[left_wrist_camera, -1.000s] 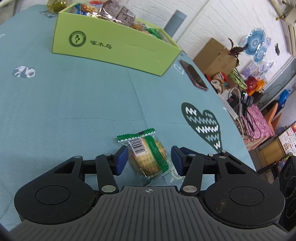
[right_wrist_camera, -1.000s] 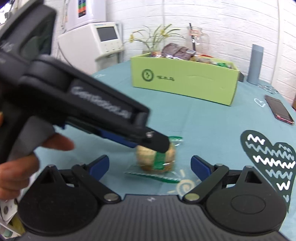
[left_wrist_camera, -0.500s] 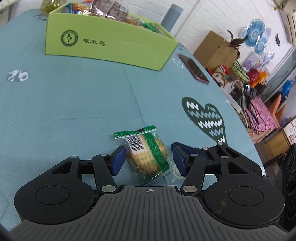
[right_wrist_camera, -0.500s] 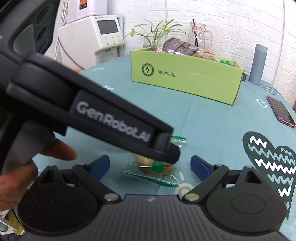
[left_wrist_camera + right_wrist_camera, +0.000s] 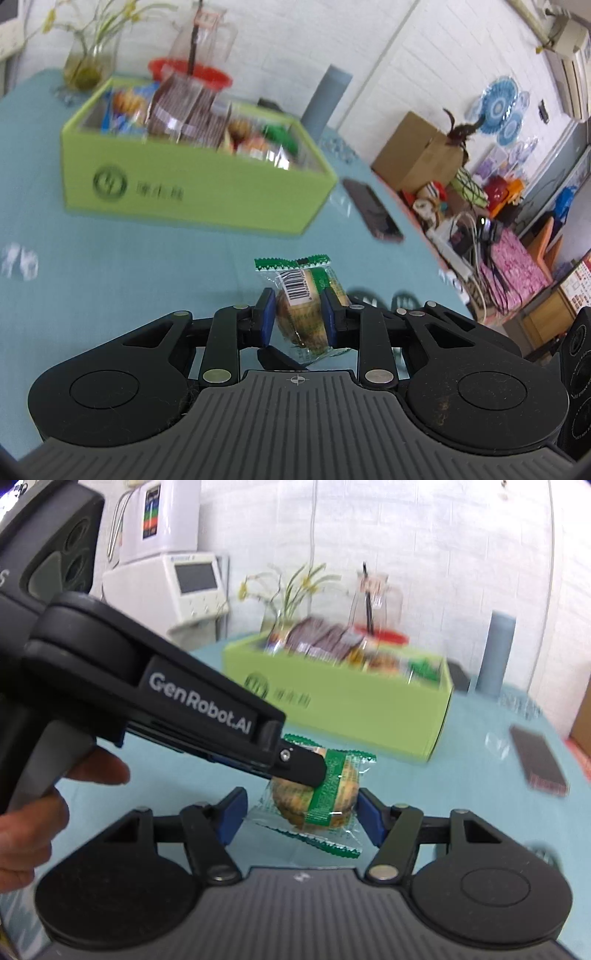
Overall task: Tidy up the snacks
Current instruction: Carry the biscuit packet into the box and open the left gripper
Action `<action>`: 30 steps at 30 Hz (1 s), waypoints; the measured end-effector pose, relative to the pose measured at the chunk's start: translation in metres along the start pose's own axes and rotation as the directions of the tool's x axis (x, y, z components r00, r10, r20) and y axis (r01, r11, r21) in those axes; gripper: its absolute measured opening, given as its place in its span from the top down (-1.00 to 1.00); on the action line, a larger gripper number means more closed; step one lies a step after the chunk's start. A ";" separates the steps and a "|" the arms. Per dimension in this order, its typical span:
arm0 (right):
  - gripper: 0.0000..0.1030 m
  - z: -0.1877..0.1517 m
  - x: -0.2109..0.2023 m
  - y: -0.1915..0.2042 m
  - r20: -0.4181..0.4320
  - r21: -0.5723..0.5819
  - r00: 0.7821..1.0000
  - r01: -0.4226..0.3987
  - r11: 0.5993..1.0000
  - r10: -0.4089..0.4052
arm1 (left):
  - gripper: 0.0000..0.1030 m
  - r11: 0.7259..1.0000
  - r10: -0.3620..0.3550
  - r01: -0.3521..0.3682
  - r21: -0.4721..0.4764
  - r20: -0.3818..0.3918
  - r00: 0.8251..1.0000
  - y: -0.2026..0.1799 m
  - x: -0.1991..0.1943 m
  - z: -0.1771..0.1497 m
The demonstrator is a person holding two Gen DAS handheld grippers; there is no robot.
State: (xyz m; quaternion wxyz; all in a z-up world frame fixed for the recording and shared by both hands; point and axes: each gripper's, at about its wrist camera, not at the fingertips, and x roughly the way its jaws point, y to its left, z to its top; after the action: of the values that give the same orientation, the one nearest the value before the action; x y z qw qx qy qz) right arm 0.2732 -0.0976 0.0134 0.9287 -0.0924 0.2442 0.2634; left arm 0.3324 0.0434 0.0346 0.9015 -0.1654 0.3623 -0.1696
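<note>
**Progress: one packet in hand, box part-filled**

Cookie packet clamped in left claw, apparently lifted off the surface. Right claw spread, gripping nothing. Green box already holds several snacks; this packet remains undelivered.

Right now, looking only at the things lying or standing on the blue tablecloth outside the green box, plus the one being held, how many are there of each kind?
Wrapped cookie packet, held in the left gripper: 1
Green snack box: 1
Phone: 1
Grey cylinder bottle: 1
Glass vase with flowers: 1
Glass jar: 1
Total: 6
</note>
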 end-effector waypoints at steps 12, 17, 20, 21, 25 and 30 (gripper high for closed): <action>-0.40 0.104 0.136 -0.094 0.028 0.001 1.000 0.005 1.000 -0.005 | 0.91 0.993 0.079 -0.083 0.083 0.053 0.995 0.014 0.109 0.146; -0.48 0.095 0.174 -0.102 -0.025 0.002 0.999 -0.028 1.000 0.028 | 0.84 0.993 0.084 -0.085 0.079 0.014 0.996 0.037 0.139 0.139; -0.52 0.093 0.181 -0.107 -0.027 0.017 0.999 -0.042 0.999 0.042 | 0.82 0.992 0.076 -0.077 0.100 0.024 0.997 0.034 0.137 0.139; -0.54 0.094 0.179 -0.105 -0.026 0.012 0.999 -0.040 0.999 0.041 | 0.64 0.992 0.070 -0.072 0.104 0.026 0.997 0.032 0.135 0.139; -0.84 0.097 0.155 -0.106 0.030 0.020 0.999 -0.021 1.000 0.021 | 0.08 0.995 0.015 -0.024 0.098 0.100 0.995 0.021 0.100 0.140; -0.82 0.090 0.095 -0.111 0.082 0.096 0.997 0.005 0.995 -0.013 | -0.47 0.992 0.043 -0.072 0.104 0.261 0.964 0.004 0.024 0.126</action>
State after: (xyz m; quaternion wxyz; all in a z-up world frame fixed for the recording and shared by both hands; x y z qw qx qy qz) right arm 0.4393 -0.1218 0.0482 0.9425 -0.0379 0.2176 0.2508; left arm 0.4392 0.0591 0.1044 0.9534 -0.1243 0.2362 -0.1406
